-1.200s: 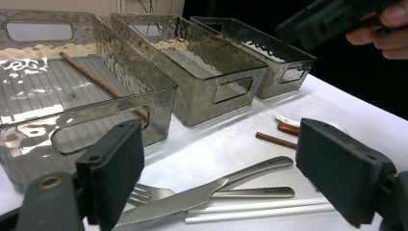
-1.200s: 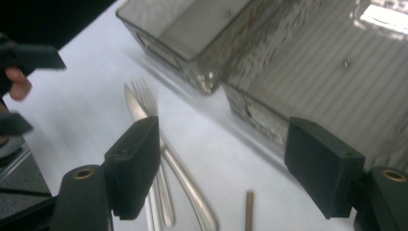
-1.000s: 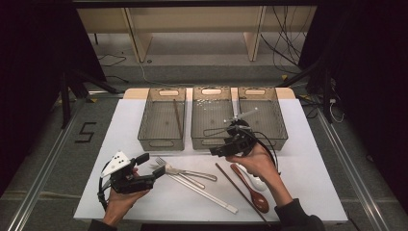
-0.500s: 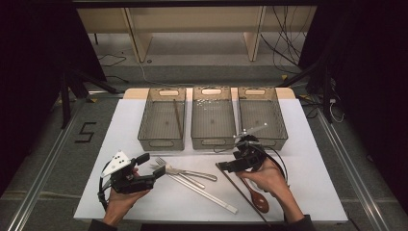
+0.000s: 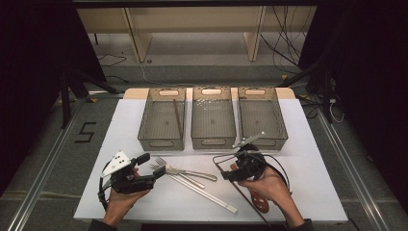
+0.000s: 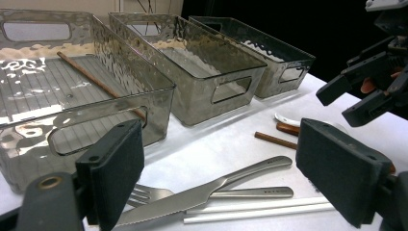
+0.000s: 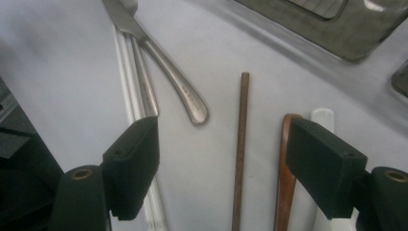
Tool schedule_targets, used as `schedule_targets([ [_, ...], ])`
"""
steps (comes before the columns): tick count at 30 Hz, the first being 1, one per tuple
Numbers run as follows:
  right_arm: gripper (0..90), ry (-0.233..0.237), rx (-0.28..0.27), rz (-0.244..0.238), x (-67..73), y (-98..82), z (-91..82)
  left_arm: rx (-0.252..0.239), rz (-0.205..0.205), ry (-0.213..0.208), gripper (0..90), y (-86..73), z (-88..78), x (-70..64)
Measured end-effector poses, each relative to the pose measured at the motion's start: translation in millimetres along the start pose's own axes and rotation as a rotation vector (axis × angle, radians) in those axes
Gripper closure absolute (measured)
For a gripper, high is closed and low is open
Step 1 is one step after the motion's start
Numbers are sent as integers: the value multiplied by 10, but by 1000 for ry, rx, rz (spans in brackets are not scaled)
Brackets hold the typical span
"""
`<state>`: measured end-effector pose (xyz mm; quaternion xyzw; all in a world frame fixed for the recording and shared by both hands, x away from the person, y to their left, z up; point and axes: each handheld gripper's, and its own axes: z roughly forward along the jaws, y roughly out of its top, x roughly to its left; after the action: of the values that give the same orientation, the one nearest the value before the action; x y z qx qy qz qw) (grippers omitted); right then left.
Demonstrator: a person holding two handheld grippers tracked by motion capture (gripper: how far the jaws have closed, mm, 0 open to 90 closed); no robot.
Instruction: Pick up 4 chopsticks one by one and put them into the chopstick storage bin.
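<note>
On the floor (image 5: 57,144) left of the counter (image 5: 312,183), a large black "5" (image 5: 87,132), readable from the high view. Along the fork handle (image 6: 255,192) in the left gripper view, a tiny stamped mark, too small to read. On the knife handle (image 7: 185,94) in the right gripper view, another faint stamp, also too small to read. Elsewhere, no readable text, label, brand or number.

Matt wooden chopstick (image 7: 239,149), glossy steel knife (image 7: 159,57), rippled clear-plastic bins (image 6: 211,62).
</note>
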<state>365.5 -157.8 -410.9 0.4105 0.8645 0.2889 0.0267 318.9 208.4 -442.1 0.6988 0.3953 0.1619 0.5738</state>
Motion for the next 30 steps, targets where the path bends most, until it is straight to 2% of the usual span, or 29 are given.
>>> schedule_targets([
  [10, 380, 2, 70, -8, 4, -83, 51, -3, 0, -1, 168, 2, -1, -2],
  [15, 436, -6, 127, -9, 6, -120, 103, -4, 1, -1, 167, 4, -5, -3],
  [21, 473, -25, 173, -10, 2, -154, 158, -4, 3, -2, 167, 6, -8, -3],
  [30, 588, -53, 244, -24, 6, -207, 248, -5, 5, -4, 168, 8, -12, -3],
])
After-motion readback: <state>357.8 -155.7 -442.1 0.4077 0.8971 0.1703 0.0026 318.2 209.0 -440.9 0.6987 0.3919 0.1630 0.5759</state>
